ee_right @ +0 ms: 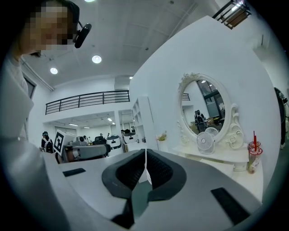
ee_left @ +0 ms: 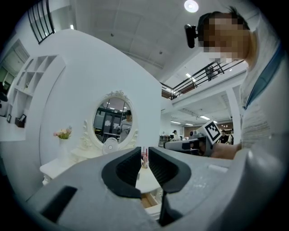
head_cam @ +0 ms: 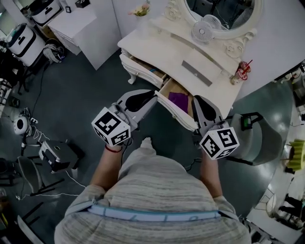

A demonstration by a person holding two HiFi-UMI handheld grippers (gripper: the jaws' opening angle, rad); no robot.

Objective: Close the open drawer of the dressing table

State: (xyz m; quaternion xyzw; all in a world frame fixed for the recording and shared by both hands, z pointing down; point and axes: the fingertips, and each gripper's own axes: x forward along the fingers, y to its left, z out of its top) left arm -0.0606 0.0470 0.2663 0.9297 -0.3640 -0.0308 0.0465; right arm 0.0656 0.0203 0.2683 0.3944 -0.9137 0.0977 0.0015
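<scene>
The white dressing table [head_cam: 200, 55] stands ahead of me with its middle drawer [head_cam: 172, 112] pulled out; a purple thing [head_cam: 179, 101] lies inside. A second drawer [head_cam: 144, 69] further left also stands open. My left gripper [head_cam: 151, 96] points level at the left end of the middle drawer's front. Its jaws are a narrow gap apart with nothing between them [ee_left: 144, 155]. My right gripper [head_cam: 197, 104] is at the right end of that drawer front, its pads together and empty [ee_right: 145, 159]. Whether either gripper touches the drawer I cannot tell.
On the tabletop are a small fan [head_cam: 204, 29], an oval mirror [head_cam: 224, 12], a red cup with a straw [head_cam: 242, 70] and a flower vase [head_cam: 140, 9]. A grey seat [head_cam: 259, 138] stands to the right. Equipment and cables [head_cam: 55, 155] lie on the floor at the left.
</scene>
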